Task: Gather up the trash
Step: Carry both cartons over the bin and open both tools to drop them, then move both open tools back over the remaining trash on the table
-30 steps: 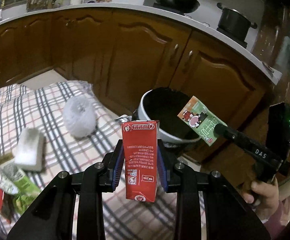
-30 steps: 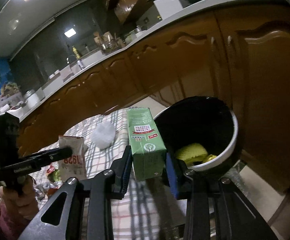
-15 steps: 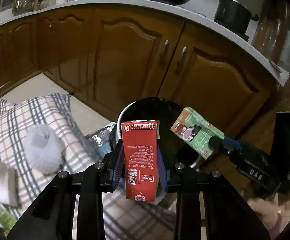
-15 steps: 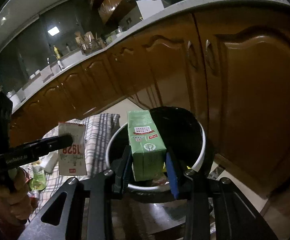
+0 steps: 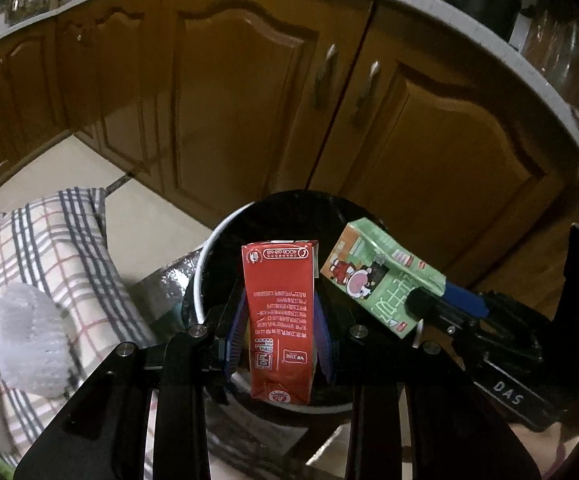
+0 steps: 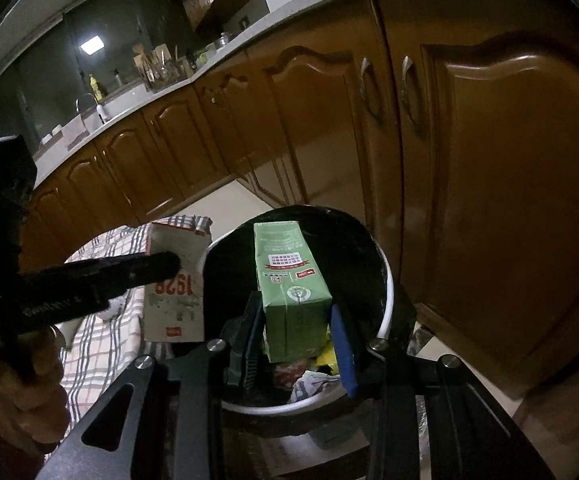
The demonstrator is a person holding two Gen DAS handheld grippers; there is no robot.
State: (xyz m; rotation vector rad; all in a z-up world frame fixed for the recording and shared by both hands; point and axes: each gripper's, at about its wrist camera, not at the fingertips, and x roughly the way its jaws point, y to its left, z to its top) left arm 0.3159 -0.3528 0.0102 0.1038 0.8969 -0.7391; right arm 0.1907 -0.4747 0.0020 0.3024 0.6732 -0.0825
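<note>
Carried from above the cloth (image 5: 49, 248) to over the bin (image 5: 225, 232): red carton (image 5: 279, 320) and green carton (image 6: 291, 288), each pinched in jaws; release pending.

Item one: red drink carton (image 5: 279, 322), tall and upright, print upside down, which I hold pinched in my left claw (image 5: 279, 334) over the bin. Item two: green drink carton (image 6: 291, 290), cartoon figures on one face, tilted, which I have between the blue pads of my right claw (image 6: 297, 338) above the same opening. Item three: trash bin (image 6: 387, 292), round, white-rimmed, black-lined, standing on the floor beside the checked cloth, with yellow and crumpled scraps inside.
</note>
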